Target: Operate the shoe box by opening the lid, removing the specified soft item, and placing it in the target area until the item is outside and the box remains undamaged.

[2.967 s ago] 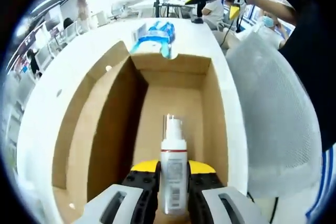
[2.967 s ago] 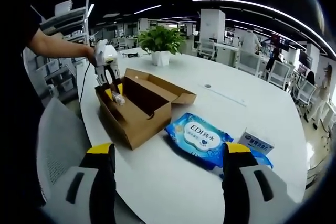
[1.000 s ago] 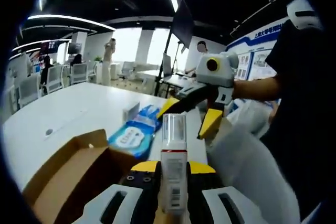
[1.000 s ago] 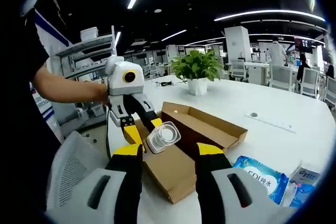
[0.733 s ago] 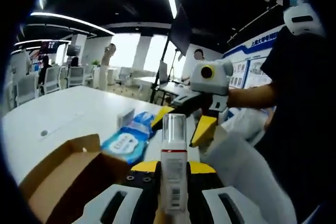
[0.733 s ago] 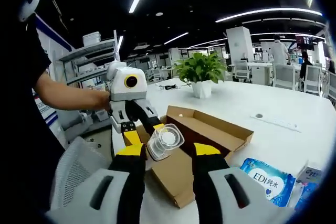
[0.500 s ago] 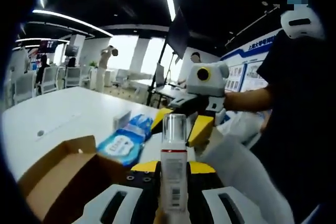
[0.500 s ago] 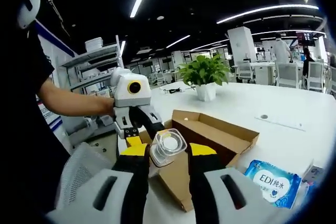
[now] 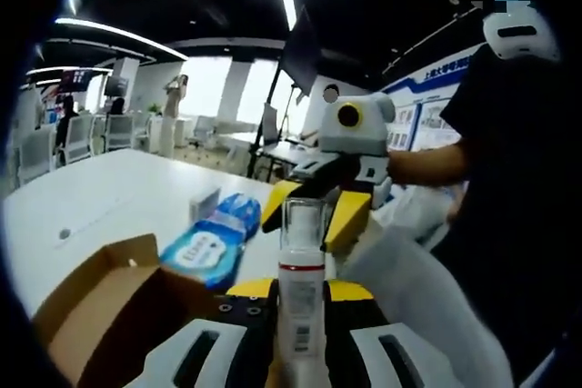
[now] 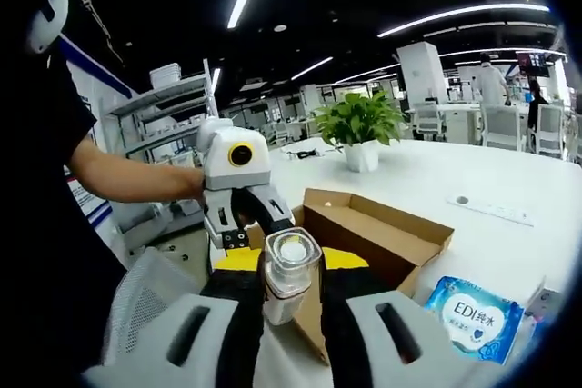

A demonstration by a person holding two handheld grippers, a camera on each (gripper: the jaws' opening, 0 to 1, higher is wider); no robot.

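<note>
Passing the bottle [image 9: 302, 297] from gripper to gripper, up in the air above the open shoe box [image 9: 109, 302], looks like the job right now. On the left: left gripper [image 9: 301, 329] clamped tight on the bottle's body, cap end up, so best to hold firm and not let go too soon. On the right: right gripper [image 10: 284, 302] with its jaws around the cap end of the bottle [image 10: 289, 272], touching or squeezing hard to tell, so squeeze softly first, then carry it over to the bench [image 10: 427, 188].
</note>
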